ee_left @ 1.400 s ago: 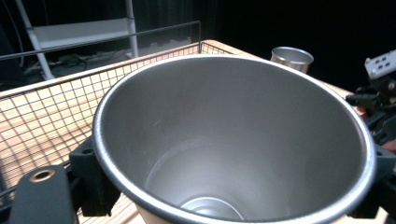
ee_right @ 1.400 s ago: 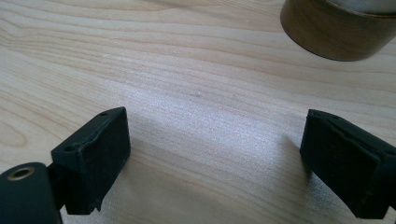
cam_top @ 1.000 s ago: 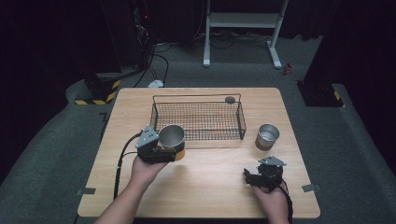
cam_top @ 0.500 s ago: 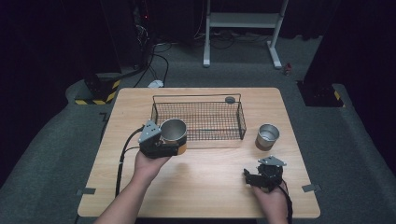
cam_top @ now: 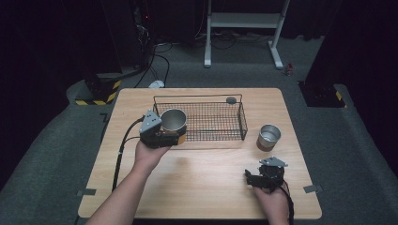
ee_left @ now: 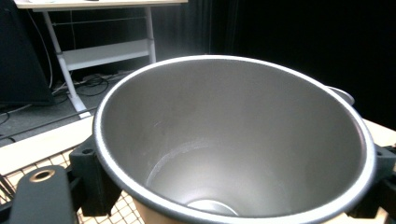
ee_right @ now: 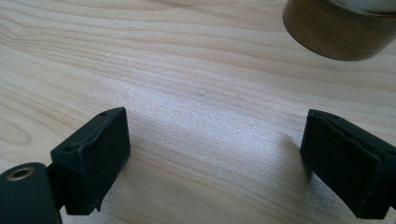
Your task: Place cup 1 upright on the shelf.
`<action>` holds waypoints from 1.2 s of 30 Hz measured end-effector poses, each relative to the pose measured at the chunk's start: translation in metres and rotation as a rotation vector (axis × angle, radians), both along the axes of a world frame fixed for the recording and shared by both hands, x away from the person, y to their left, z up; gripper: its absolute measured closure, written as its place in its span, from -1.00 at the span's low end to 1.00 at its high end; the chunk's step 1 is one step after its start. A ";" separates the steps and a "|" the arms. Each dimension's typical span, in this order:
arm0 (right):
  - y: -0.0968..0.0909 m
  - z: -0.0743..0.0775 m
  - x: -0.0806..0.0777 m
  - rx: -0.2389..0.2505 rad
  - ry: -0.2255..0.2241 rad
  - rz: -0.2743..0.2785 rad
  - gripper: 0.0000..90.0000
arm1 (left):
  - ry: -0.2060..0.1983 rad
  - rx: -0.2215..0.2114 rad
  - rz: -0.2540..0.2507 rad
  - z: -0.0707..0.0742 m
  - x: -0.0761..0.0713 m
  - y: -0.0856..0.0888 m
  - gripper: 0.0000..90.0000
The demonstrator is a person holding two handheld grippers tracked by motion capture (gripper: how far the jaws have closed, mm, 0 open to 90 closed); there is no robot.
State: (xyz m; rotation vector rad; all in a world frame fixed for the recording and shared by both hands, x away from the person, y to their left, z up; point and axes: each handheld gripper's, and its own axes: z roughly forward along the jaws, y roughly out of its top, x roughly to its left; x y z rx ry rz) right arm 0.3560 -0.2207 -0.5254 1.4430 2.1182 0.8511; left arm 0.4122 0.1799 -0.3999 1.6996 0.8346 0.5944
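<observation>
The left gripper [cam_top: 170, 131], left of centre in the high view, clamps a steel cup [cam_top: 173, 120] upright at the wire basket [cam_top: 241, 123]'s left end. I'd say clear the rim first, keep the cup level, then lower it inside. The forearm reaches up from the bottom edge. The right gripper [cam_top: 263, 180] rests lower right, jaws apart and empty, near a second cup [cam_top: 269, 136].

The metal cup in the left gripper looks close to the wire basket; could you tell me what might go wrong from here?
The cup hangs at the basket's left end wall, so its base could catch the wire rim. The left gripper clamps only its sides, so a knock could tilt it.
</observation>
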 end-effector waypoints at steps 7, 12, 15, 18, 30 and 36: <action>0.000 0.000 0.000 0.001 0.001 -0.004 -0.82 | 0.012 0.004 0.003 -0.002 0.013 0.001 -0.69; 0.000 0.000 0.000 0.001 0.000 -0.004 -0.82 | 0.007 -0.005 0.010 -0.001 0.024 -0.001 -0.69; 0.000 0.000 0.000 0.000 0.000 -0.003 -0.82 | 0.014 -0.013 0.010 0.000 0.034 -0.003 -0.69; 0.000 0.000 0.000 0.000 -0.001 -0.003 -0.82 | 0.008 -0.004 0.015 0.000 0.041 -0.006 -0.69; 0.000 0.000 0.000 0.000 0.000 -0.003 -0.82 | 0.045 -0.016 0.046 -0.011 0.070 -0.009 -0.69; 0.000 0.000 0.000 0.001 0.001 -0.003 -0.82 | 0.072 -0.022 0.078 -0.020 0.082 -0.005 -0.69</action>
